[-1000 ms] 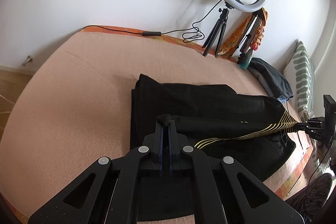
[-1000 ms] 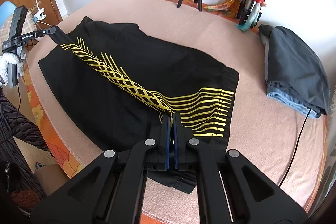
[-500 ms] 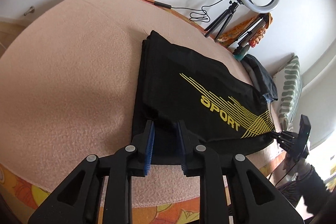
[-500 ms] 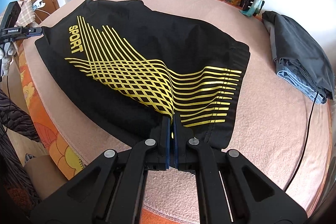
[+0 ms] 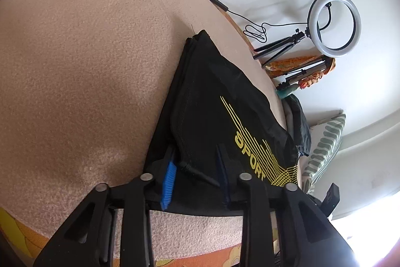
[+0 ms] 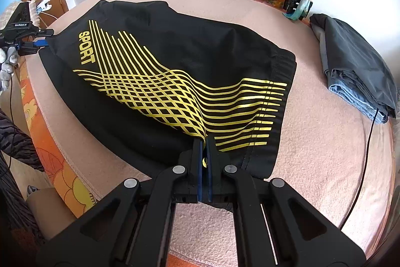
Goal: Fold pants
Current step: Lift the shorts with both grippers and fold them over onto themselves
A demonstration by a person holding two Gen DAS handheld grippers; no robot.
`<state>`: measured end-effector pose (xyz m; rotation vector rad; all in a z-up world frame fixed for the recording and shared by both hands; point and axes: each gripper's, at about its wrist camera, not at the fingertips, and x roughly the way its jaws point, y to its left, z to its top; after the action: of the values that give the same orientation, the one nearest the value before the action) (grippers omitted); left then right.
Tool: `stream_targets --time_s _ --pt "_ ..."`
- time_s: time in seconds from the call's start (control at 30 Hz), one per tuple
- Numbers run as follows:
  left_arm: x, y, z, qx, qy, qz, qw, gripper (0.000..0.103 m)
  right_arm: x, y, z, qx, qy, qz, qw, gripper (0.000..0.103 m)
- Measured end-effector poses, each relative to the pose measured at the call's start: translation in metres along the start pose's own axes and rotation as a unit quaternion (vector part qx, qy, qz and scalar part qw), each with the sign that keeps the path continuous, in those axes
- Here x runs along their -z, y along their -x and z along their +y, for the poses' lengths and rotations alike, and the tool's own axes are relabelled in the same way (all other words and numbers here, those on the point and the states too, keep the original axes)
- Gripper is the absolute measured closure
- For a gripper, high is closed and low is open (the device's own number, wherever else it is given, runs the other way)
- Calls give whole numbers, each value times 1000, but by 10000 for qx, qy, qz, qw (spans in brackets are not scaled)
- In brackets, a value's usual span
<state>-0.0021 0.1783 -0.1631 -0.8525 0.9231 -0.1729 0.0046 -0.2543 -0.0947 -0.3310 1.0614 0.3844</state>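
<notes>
Pinching black pants (image 6: 175,61) edge, right claw (image 6: 205,142); left claw (image 5: 196,164) spread wide over hem.

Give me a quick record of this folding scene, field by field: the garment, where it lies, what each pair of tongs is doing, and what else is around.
garment: black pants with yellow stripes and the word SPORT
surface: pink blanket on a bed
left tongs: open, fingers on either side of a pants edge, not clamped
right tongs: shut on the striped fabric, which rises toward them
nearby clothes: folded grey and denim pile, lying apart from the pants
at the wall: ring light on a small tripod
pillow: striped pillow at the bed's end
</notes>
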Motion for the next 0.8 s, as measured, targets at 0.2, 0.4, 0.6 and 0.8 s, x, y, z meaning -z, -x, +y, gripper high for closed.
stream_targets --time_s 0.2,0.4,0.6,0.8 --pt "4 -3 -18 -239 -770 -85 9967 101 0 0 3 104 110 3 9999 99" --pt "11 20 -19 -420 -949 -282 9942 102 -3 13 9 142 290 -73 9995 99" --pt "21 27 -16 -564 -974 -261 9933 102 5 25 19 162 627 -51 9979 100" --pt "31 19 -13 -749 -1056 -115 9915 102 16 19 22 192 698 65 9974 100"
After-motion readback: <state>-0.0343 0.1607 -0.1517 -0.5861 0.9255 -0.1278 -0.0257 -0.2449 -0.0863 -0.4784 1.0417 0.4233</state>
